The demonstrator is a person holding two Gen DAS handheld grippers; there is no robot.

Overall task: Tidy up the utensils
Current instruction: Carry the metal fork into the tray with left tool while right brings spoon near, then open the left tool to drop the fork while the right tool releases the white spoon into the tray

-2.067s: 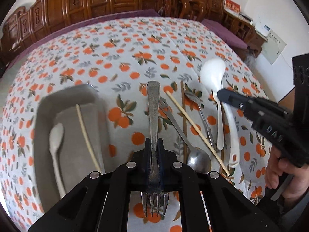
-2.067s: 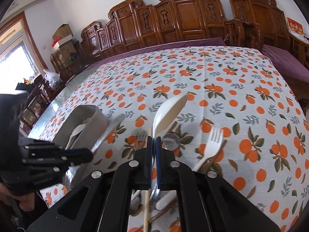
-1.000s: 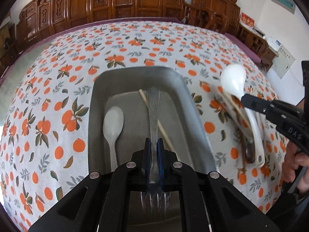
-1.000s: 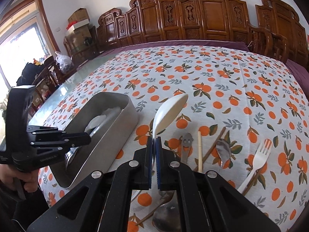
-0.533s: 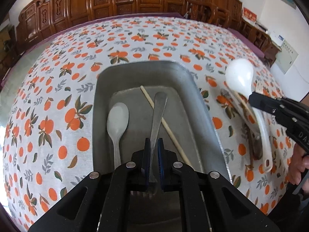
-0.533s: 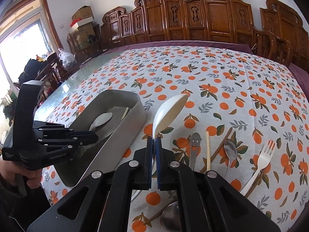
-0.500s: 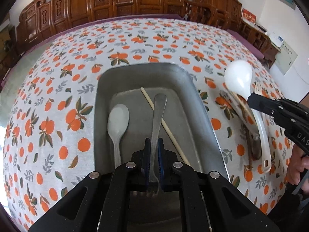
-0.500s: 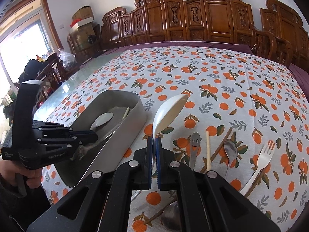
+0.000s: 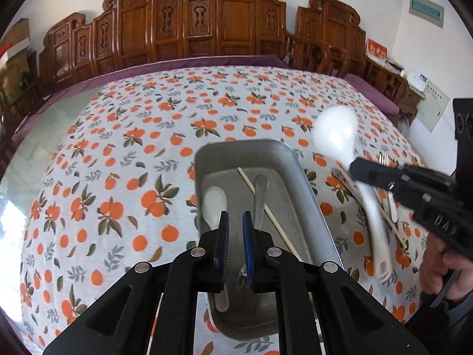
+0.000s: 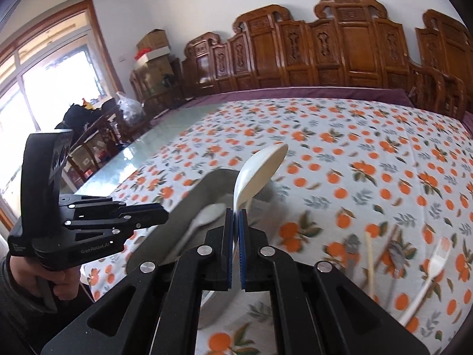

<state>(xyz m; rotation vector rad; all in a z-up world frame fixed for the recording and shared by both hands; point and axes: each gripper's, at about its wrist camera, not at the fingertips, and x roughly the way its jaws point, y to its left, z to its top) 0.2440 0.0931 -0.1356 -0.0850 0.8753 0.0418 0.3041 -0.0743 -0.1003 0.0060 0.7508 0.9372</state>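
A metal tray point(image 9: 309, 192) sits on the orange-print tablecloth. In it lie a metal fork point(image 9: 260, 195), a small white spoon point(image 9: 214, 204) and a chopstick point(image 9: 267, 210). My left gripper point(image 9: 235, 222) hovers above the tray's near end, its jaws slightly apart with nothing between them. My right gripper point(image 10: 235, 213) is shut on the handle of a large white spoon point(image 10: 260, 171), held bowl-up over the tray's point(image 10: 192, 195) right rim. In the left wrist view the right gripper point(image 9: 356, 170) and its white spoon point(image 9: 337, 130) stand just right of the tray.
Right of the tray lie a smiley-handled metal utensil point(image 10: 351, 245), a chopstick point(image 10: 369, 260), a metal spoon point(image 10: 396, 254) and a white plastic fork point(image 10: 434, 266). Carved wooden chairs point(image 9: 207, 26) line the table's far edge. A hand point(image 10: 44, 278) holds the left gripper point(image 10: 159, 216).
The left gripper has let go of the metal fork, which now lies in the tray, and has lifted away. The right gripper has carried the white spoon left, up to the tray.
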